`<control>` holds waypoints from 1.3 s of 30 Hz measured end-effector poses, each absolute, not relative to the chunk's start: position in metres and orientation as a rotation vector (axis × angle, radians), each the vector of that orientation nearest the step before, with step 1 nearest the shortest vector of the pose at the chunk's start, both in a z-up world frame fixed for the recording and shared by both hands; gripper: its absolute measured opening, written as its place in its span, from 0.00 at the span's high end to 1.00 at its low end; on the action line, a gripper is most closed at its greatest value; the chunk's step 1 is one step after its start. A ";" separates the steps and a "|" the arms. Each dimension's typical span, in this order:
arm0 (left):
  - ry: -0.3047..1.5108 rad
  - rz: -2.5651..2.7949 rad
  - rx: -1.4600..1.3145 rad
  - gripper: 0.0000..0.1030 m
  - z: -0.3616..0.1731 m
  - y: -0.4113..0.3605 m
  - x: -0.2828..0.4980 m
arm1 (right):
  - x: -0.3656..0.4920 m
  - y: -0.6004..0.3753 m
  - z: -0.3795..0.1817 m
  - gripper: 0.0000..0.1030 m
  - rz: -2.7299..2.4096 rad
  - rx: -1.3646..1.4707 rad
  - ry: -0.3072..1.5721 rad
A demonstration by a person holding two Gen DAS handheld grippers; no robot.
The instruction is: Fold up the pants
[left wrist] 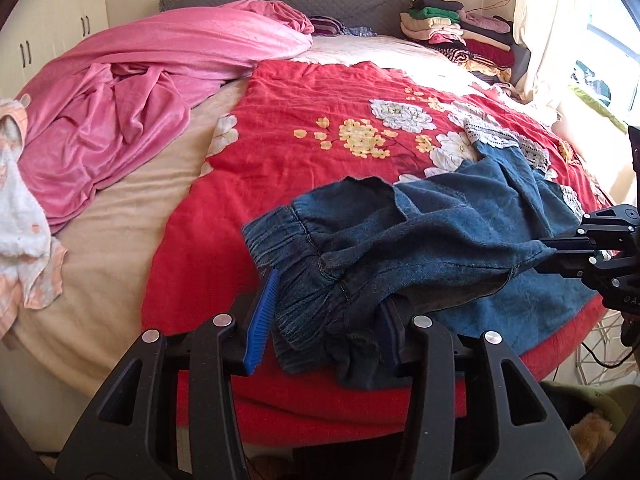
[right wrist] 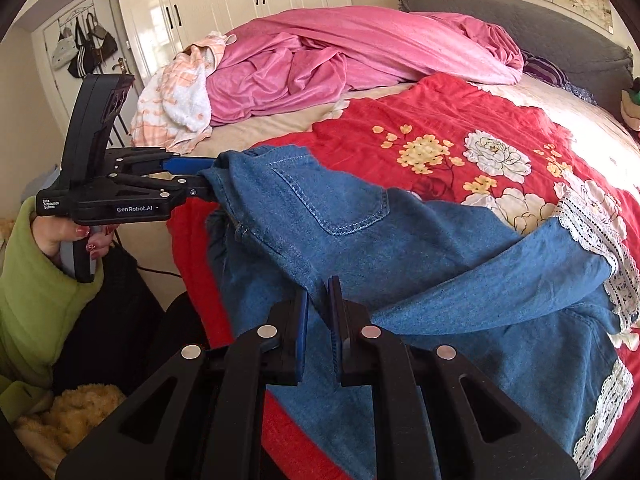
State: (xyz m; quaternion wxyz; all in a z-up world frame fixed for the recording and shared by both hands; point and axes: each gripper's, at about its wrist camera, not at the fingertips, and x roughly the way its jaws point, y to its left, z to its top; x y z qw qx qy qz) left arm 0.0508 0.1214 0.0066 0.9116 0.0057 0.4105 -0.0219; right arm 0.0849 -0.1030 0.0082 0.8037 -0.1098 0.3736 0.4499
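A rumpled pink blanket (left wrist: 160,76) is occupying the far left of the bed, with a peach-and-white towel (left wrist: 20,216) lying at its left edge and a stack of folded clothes (left wrist: 456,36) sitting by the headboard. The red floral quilt (left wrist: 320,128) is lying open beyond the garment. The blue denim pants (right wrist: 400,248) are hanging over the quilt's near edge, lace hems (right wrist: 592,224) lying to the right. The left gripper (right wrist: 200,178) is clamping the waistband corner. The right gripper (right wrist: 318,308) is pinching a fabric fold between nearly closed fingers.
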 end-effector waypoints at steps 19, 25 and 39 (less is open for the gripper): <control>0.902 0.001 -0.055 0.44 -0.001 0.133 0.028 | 0.059 -0.083 -0.032 0.88 1.048 -0.268 0.954; 0.873 0.005 -0.075 0.43 0.010 0.134 0.013 | 0.058 -0.082 -0.039 0.85 1.057 -0.272 0.971; 0.778 -0.013 -0.064 0.43 0.043 0.117 0.009 | 0.057 -0.077 -0.043 0.81 1.072 -0.271 0.984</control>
